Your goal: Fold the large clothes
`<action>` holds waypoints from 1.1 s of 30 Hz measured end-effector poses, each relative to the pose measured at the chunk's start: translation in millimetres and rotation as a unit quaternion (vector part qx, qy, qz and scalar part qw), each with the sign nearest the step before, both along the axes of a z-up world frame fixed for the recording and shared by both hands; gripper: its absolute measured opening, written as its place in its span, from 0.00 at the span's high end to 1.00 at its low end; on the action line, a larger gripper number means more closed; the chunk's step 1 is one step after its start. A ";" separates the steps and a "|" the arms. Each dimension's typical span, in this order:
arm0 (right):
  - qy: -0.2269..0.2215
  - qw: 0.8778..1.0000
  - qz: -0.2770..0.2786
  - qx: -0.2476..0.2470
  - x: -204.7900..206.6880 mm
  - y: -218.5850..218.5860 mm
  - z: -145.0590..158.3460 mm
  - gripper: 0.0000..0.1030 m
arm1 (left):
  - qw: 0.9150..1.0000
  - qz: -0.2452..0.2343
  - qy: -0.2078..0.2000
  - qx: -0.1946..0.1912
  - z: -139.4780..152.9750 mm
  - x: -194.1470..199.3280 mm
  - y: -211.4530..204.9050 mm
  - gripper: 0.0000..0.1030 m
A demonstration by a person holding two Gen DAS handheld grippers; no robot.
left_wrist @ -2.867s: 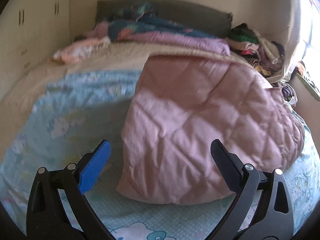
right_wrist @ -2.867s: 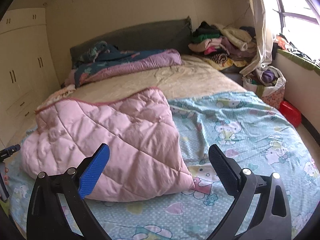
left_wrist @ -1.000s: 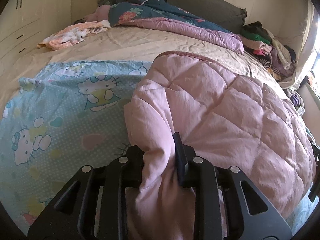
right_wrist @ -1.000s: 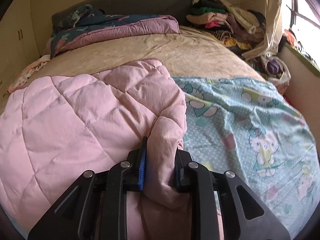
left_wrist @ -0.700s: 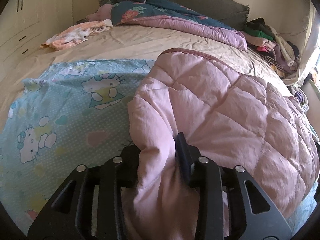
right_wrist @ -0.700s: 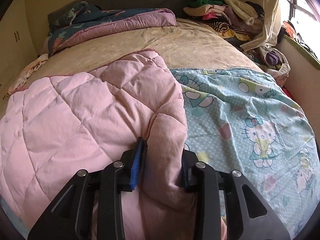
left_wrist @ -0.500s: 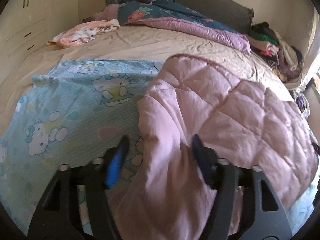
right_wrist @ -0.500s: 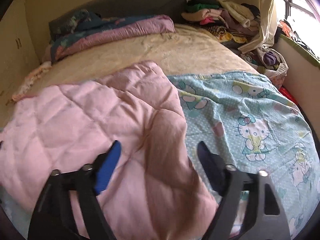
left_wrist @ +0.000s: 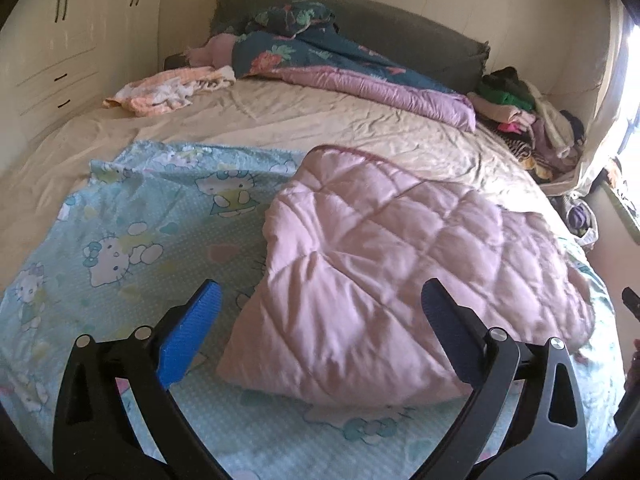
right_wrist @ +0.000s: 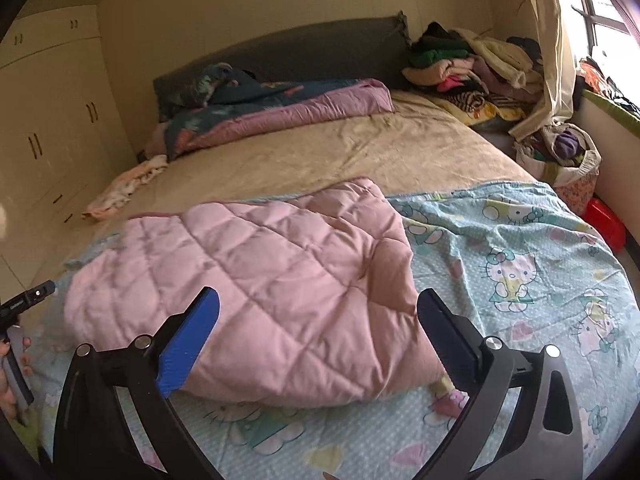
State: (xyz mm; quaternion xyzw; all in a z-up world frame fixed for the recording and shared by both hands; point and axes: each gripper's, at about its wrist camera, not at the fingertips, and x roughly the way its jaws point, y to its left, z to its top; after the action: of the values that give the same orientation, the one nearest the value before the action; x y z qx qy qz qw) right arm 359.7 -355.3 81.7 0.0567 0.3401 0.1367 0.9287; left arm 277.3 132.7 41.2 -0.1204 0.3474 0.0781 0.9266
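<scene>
No legible writing is found; only cartoon cat figures are printed on the light-blue dotted bedsheet (left_wrist: 132,216). The folded pink quilted blanket (left_wrist: 384,280) is seen lying flat on that sheet, its near edge at 12 o'clock of both grippers. Jaws of the left gripper (left_wrist: 320,312) and right gripper (right_wrist: 318,320) have just been opening; they stand wide, nothing pinched. Bare sheet lies at 9 o'clock in the left view and 3 o'clock in the right.
</scene>
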 end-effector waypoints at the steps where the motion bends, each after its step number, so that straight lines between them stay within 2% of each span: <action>1: -0.005 1.000 0.001 0.002 -5.7 -0.1 3.2 0.04 | 1.000 0.000 -0.005 0.000 4.5 -4.9 -2.9 0.09; 6: -0.027 1.000 -0.008 -0.008 -30.2 -3.2 11.1 0.04 | 1.000 -0.005 -0.017 0.003 16.6 -22.9 -14.8 0.09; 12: -0.027 0.999 -0.018 0.007 -49.0 -13.9 11.3 0.04 | 1.000 -0.008 -0.022 0.008 20.4 -40.4 -23.7 0.09; 18: -0.025 0.999 -0.027 0.027 -64.9 -20.5 12.4 0.04 | 0.998 -0.007 -0.026 0.057 20.0 -54.8 -39.3 0.09; 26: -0.032 0.999 -0.039 0.014 -80.5 -20.0 9.5 0.04 | 0.997 -0.023 -0.017 0.067 8.2 -64.9 -53.0 0.09; 30: -0.016 0.998 -0.056 0.028 -81.6 -24.6 -2.2 0.04 | 0.997 -0.029 -0.009 0.067 -0.1 -65.0 -58.6 0.09; 33: -0.001 0.997 -0.065 0.032 -80.3 -27.7 -15.1 0.04 | 0.998 -0.035 0.000 0.052 -11.0 -61.9 -60.3 0.09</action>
State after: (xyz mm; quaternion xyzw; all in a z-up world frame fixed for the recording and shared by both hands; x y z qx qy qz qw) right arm 279.4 -383.0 66.6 0.1084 0.3298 0.0868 0.9338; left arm 215.4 72.5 30.1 -0.0600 0.3471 0.0635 0.9337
